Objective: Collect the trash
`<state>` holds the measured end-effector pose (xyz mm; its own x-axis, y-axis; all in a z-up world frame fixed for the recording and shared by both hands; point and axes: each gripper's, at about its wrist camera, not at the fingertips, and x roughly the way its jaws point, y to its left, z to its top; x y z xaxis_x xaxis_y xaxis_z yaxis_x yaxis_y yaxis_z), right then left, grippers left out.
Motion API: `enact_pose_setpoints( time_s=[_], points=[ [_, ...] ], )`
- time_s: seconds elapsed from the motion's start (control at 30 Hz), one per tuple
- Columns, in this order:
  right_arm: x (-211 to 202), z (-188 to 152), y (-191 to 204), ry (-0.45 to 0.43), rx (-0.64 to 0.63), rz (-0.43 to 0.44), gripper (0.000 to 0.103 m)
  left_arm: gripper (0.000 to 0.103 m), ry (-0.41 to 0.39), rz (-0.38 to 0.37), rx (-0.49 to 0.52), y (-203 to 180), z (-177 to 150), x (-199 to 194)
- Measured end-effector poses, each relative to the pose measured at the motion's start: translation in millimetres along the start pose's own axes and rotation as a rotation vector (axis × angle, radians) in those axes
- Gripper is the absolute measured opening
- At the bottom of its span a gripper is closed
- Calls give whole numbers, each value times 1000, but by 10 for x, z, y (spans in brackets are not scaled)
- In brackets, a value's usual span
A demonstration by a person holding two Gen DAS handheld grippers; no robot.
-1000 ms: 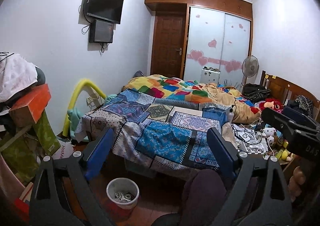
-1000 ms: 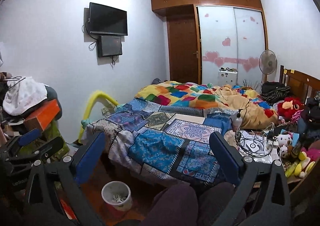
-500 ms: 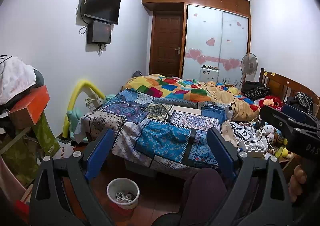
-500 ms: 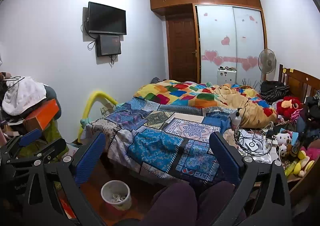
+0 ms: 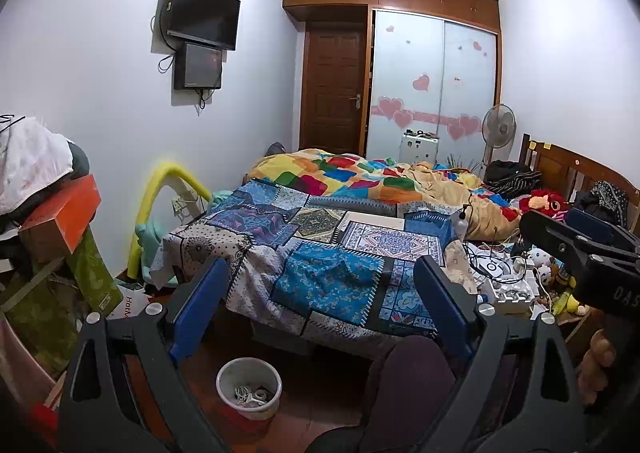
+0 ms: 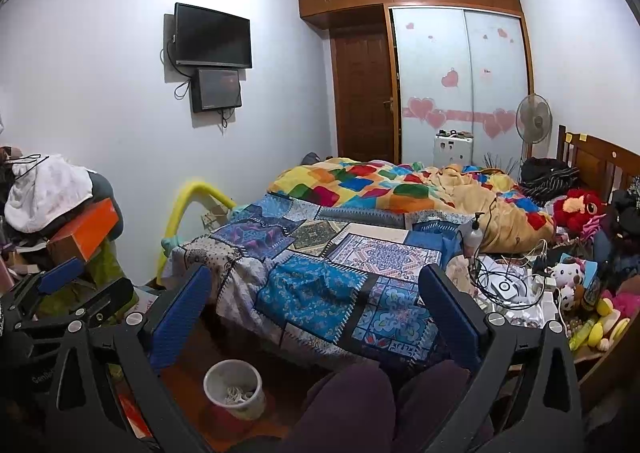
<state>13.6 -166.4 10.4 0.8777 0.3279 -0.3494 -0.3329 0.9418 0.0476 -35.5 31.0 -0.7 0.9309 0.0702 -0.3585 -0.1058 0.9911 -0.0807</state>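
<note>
A small white trash bin [image 5: 249, 387] stands on the wooden floor below the foot of the bed, with white scraps inside; it also shows in the right wrist view [image 6: 234, 388]. My left gripper [image 5: 320, 301] is open and empty, held above the floor facing the bed. My right gripper [image 6: 316, 311] is open and empty too, beside it. The right gripper shows at the right edge of the left wrist view [image 5: 580, 253], and the left gripper at the left edge of the right wrist view [image 6: 60, 293]. My knees in dark trousers [image 6: 360, 401] are at the bottom.
A bed with a patchwork blanket [image 5: 340, 253] fills the middle. Cables, small items and plush toys [image 6: 520, 289] crowd its right side. A pile with an orange box [image 5: 60, 213] and clothes stands left. A yellow foam tube [image 5: 168, 189] leans on the wall. A fan [image 5: 498, 125] stands by the wardrobe.
Both views have shifted only slightly; the grippers stay open and empty in about the same place.
</note>
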Motion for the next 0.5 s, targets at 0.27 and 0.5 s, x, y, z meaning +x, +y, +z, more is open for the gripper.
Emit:
enact_pose_setpoints(
  time_s=[0.27, 0.5],
  points=[
    [-3, 6, 11, 1, 1, -2, 103, 100, -1, 9, -2, 55, 5, -16],
    [-17, -27, 36, 5, 3, -4, 103, 100, -8, 15, -11, 105, 0, -20]
  ],
)
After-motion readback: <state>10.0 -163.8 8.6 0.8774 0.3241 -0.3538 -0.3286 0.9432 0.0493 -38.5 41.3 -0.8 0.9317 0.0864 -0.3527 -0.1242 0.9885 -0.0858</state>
